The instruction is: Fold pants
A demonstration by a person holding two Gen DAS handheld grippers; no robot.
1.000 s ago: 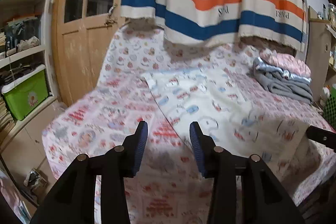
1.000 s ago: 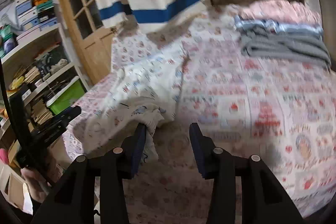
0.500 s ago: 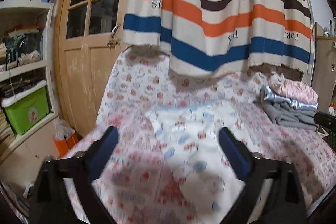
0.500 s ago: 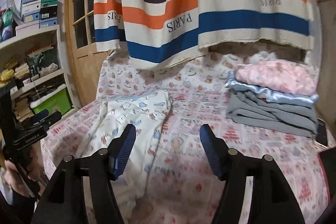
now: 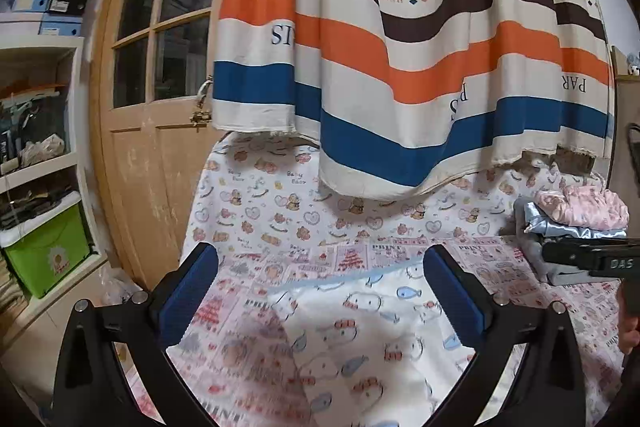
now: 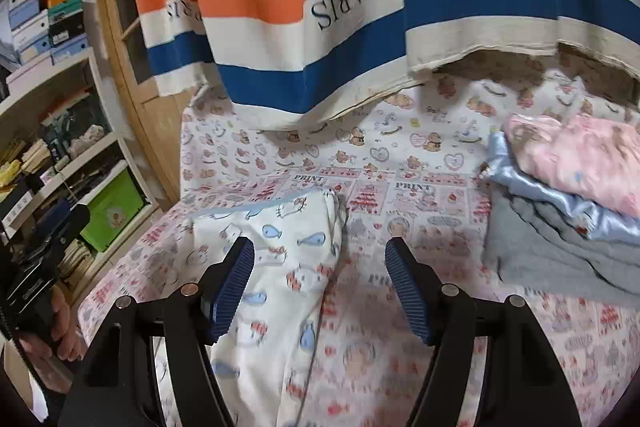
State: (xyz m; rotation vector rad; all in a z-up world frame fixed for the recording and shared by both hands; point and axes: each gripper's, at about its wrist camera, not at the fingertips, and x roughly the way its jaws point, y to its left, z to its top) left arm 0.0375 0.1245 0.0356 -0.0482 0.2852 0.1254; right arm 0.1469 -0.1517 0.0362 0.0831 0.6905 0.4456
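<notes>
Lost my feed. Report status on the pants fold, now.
Left tool open, empty; right tool open, empty. White printed pants flat on the bed, nothing gripped. Stack of folded clothes sits right of the pants, apart from them.

Both grippers opened and pulled back from the pants

One second ago the left gripper (image 5: 320, 291) had its jaws close together and low over the bedsheet (image 5: 248, 195); now they stand wide apart, with the white printed pants (image 5: 360, 339) seen between them. The right gripper (image 6: 320, 283) was narrow too, its left finger touching a raised bunch of the pants (image 6: 280, 267); now it is wide open and the cloth lies flat, folded over.
</notes>
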